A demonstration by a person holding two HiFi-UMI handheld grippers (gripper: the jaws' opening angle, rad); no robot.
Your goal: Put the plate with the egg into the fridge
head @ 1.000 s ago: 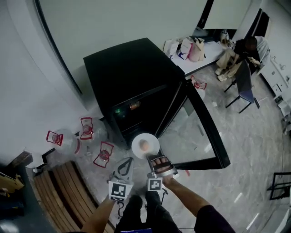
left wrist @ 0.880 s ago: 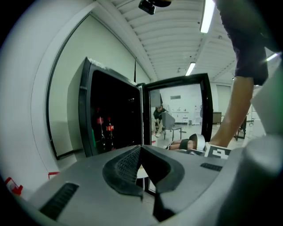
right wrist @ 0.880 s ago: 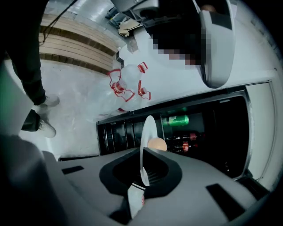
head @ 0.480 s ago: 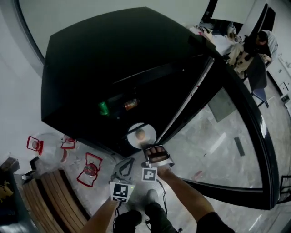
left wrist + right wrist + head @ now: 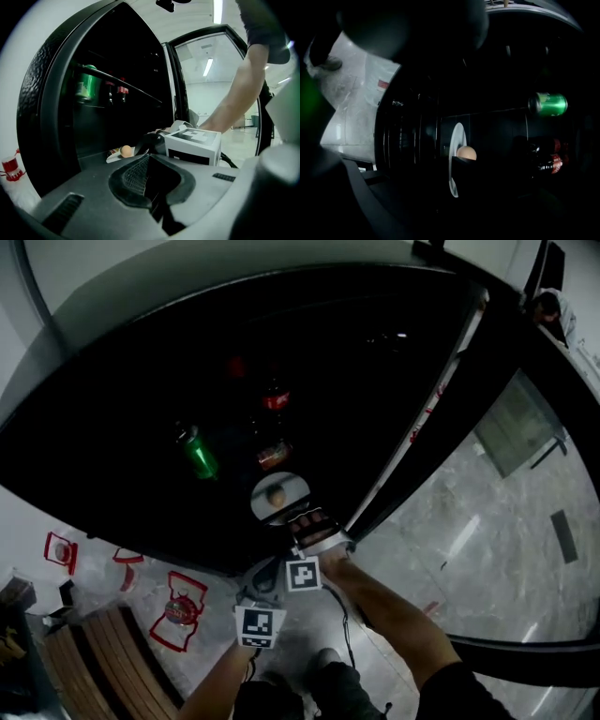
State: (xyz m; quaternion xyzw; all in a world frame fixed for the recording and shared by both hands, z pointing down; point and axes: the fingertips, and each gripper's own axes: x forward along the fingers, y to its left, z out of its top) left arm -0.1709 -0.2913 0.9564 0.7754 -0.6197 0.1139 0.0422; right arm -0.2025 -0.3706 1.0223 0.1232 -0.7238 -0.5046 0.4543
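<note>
Fridge (image 5: 94,446) interior dark; outstretched right claw (image 5: 298,519) clenched on plate (image 5: 292,488), left claw (image 5: 261,576) closed empty.

In the right gripper view the fridge (image 5: 497,126) is so dark inside that the jaws of the right hand-held gripper (image 5: 459,163) can barely be made out. The egg (image 5: 467,153) is half covered by one of them, and the plate (image 5: 457,136) is seen edge-on only. In the head view the plate's rim at 5 o'clock is hidden under that gripper. The bottles (image 5: 274,399) at 12 o'clock of the plate are too dim for labels to be read. The door (image 5: 525,427) is cut off by the right edge. The red-framed things (image 5: 178,610) on the floor (image 5: 469,549) at 8 o'clock are too small to be named.
</note>
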